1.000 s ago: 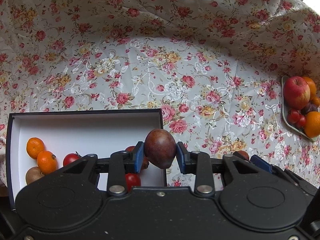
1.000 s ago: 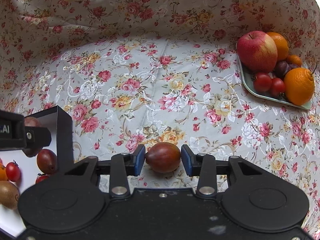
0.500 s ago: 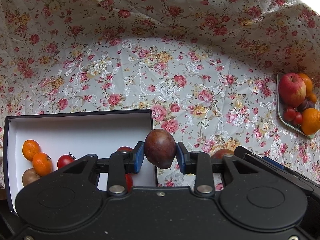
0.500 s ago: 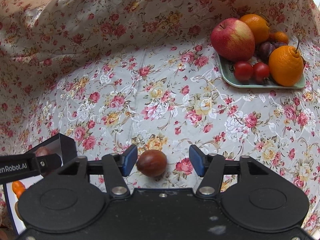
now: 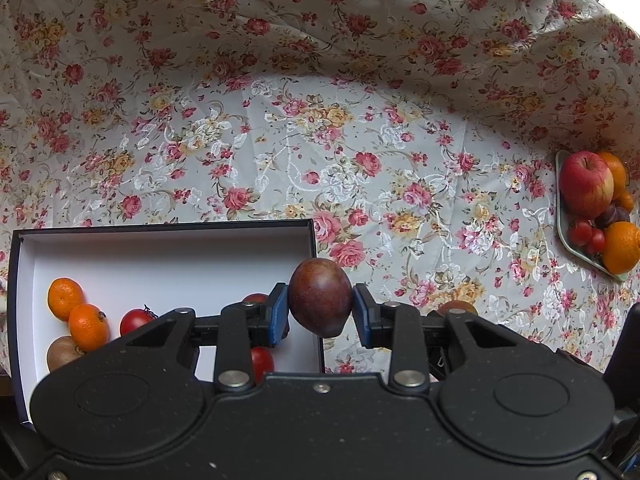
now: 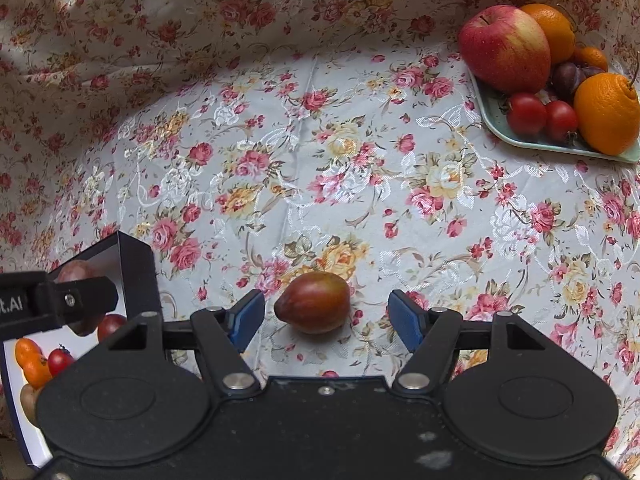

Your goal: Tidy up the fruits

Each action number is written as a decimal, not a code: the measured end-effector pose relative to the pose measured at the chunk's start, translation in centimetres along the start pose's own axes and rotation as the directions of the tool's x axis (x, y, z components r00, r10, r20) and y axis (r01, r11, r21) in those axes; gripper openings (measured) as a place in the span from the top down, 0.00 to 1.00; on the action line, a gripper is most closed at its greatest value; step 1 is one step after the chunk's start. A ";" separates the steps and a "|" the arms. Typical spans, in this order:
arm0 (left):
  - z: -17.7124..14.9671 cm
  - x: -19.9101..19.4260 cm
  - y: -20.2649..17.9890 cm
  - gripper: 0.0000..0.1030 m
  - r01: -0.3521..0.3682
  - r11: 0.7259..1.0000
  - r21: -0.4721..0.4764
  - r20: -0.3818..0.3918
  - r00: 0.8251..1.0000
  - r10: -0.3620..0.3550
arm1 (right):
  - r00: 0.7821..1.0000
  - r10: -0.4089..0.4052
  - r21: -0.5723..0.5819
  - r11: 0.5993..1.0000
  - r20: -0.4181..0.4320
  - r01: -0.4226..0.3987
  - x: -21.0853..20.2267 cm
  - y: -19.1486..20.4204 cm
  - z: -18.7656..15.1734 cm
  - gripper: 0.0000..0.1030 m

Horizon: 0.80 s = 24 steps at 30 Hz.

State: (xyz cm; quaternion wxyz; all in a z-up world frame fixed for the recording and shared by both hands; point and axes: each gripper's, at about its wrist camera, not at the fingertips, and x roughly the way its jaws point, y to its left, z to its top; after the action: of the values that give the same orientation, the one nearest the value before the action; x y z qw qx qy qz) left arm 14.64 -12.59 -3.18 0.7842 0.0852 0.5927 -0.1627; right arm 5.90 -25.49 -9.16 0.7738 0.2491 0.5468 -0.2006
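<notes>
My left gripper [image 5: 320, 309] is shut on a dark red plum [image 5: 320, 297], held above the right wall of a black box with a white inside [image 5: 168, 248]. The box holds small oranges [image 5: 64, 298], cherry tomatoes [image 5: 134, 320] and a brown fruit [image 5: 60, 354]. My right gripper [image 6: 326, 316] is open, its fingers on either side of a brown-red pointed fruit [image 6: 314, 307] lying on the flowered cloth, not touching it. A green tray [image 6: 496, 128] at the right holds an apple [image 6: 504, 48], oranges [image 6: 606, 112], tomatoes [image 6: 526, 114] and plums.
The flowered cloth [image 5: 320, 160] covers the table and rises as a backdrop behind. The box's corner [image 6: 134, 272] and the left gripper [image 6: 52, 306] show at the left of the right wrist view. The tray also shows at the far right in the left wrist view [image 5: 568, 240].
My right gripper has opened and let go of the brown-red fruit, which now lies on the cloth, and has turned toward the tray. My left gripper still holds the plum over the box.
</notes>
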 end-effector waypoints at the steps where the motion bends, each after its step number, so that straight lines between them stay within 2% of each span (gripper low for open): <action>1: 0.0 0.0 0.0 0.59 0.001 1.000 0.000 0.000 1.000 -0.001 | 1.000 -0.011 -0.009 1.000 -0.003 0.011 0.2 0.1 -0.1 0.30; 3: 0.0 -0.1 0.0 0.59 0.000 1.000 -0.003 -0.001 1.000 0.000 | 1.000 -0.019 -0.023 1.000 0.009 0.019 0.3 0.3 -0.3 0.31; 4: 0.0 -0.1 0.0 0.59 0.000 1.000 -0.002 -0.001 1.000 0.000 | 1.000 -0.021 -0.031 0.999 0.017 0.022 0.2 0.4 -0.4 0.35; 5: 0.0 -0.1 0.0 0.59 0.000 1.000 -0.003 0.000 1.000 0.000 | 1.000 -0.017 -0.045 0.999 0.026 0.018 0.1 0.5 -0.4 0.39; 6: 0.0 -0.1 0.0 0.59 0.000 1.000 -0.003 0.000 1.000 0.000 | 0.999 -0.013 -0.056 0.998 0.036 0.014 0.0 0.7 -0.5 0.51; 7: 0.0 -0.1 0.0 0.59 0.000 1.000 -0.003 0.000 1.000 0.000 | 0.999 -0.008 -0.069 0.998 0.048 0.012 -0.3 0.8 -0.5 0.57; 10: 0.0 -0.2 0.1 0.59 0.001 1.000 -0.002 0.000 1.000 -0.001 | 0.997 -0.009 -0.107 0.994 0.080 0.018 -0.8 1.1 -0.6 0.66; 13: -0.1 -0.3 0.0 0.59 0.001 1.000 0.001 0.002 1.000 -0.001 | 0.996 0.014 -0.091 0.996 0.086 -0.006 -1.4 0.7 -0.4 0.71; 15: -0.2 -0.3 -0.2 0.59 0.001 1.000 0.004 0.000 1.000 -0.001 | 0.996 0.029 -0.071 0.997 0.087 -0.023 -1.8 0.3 -0.3 0.71; 17: -0.2 -0.2 -0.2 0.59 -0.001 1.000 0.007 -0.001 1.000 0.001 | 0.995 0.041 -0.033 0.999 0.089 -0.038 -2.0 -0.2 -0.1 0.67; 19: -0.2 -0.1 -0.2 0.59 -0.003 1.000 0.006 -0.004 1.000 0.003 | 0.995 0.067 -0.003 0.998 0.068 -0.067 -1.9 -0.6 0.2 0.41; 23: -0.1 -0.2 0.0 0.59 0.002 1.000 0.000 -0.003 1.000 -0.002 | 0.994 0.106 0.063 0.992 0.032 -0.108 -1.3 -1.2 0.5 0.34; 24: 0.0 -0.2 0.0 0.59 0.002 1.000 -0.001 -0.001 1.000 -0.002 | 0.995 0.098 0.067 0.993 0.030 -0.099 -1.1 -1.2 0.5 0.27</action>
State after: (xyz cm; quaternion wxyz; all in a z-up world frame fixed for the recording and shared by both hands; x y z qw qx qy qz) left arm 14.55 -12.53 -2.98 0.7837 0.0846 0.5934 -0.1631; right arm 5.22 -26.76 -8.20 0.7809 0.2995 0.5162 -0.1842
